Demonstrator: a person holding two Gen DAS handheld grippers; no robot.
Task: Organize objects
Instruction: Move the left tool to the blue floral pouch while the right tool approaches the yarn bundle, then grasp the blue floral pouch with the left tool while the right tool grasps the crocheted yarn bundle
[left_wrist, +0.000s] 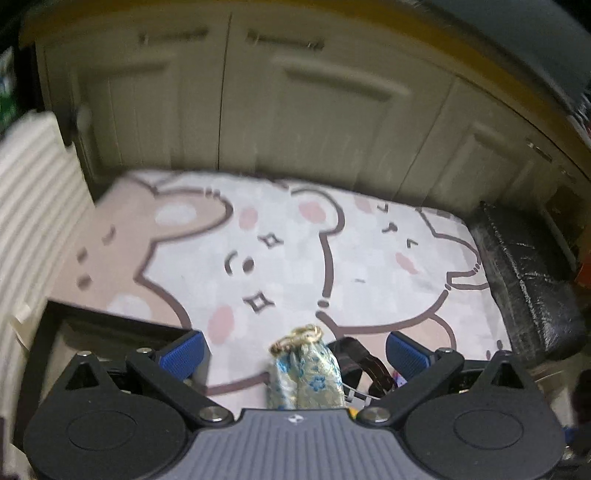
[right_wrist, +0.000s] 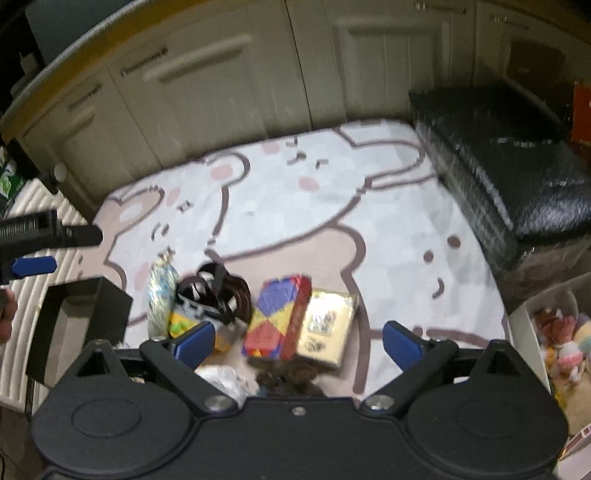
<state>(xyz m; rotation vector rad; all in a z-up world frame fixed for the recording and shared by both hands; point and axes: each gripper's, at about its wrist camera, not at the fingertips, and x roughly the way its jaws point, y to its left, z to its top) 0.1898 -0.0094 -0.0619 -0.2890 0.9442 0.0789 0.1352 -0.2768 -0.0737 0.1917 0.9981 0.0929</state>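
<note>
Cartoon-bear rug (right_wrist: 295, 206) covers the floor, and both views look down on it past spread, empty jaws. Nearest the right gripper (right_wrist: 299, 341) lies a brown fuzzy thing (right_wrist: 286, 380), cut off by the gripper body, with something pale and crinkled (right_wrist: 221, 376) beside it that is too blurred to name. Just beyond sits the clutter to be sorted: a bright patchwork box (right_wrist: 280, 317) leaning against a cream card pack (right_wrist: 327, 328), a tangle of dark straps (right_wrist: 218, 291), a small yellow-green item (right_wrist: 183, 321) half hidden behind the blue pad, and a blue-gold brocade pouch (right_wrist: 160, 291). They lie bunched and touching, probably dumped together for sorting. A black open box (right_wrist: 79, 317) stands left of the heap at the rug's edge, likely the place they should go. The left gripper (left_wrist: 295, 354), also released, hovers right over the pouch (left_wrist: 303, 369), which sits between its pads and looks like the next pick. Farther right a black bench (right_wrist: 506, 166) borders the rug, with a bin of plush toys (right_wrist: 561, 332) partly out of frame. Cream cabinets (left_wrist: 295, 110) close the back, smeared by motion blur.
</note>
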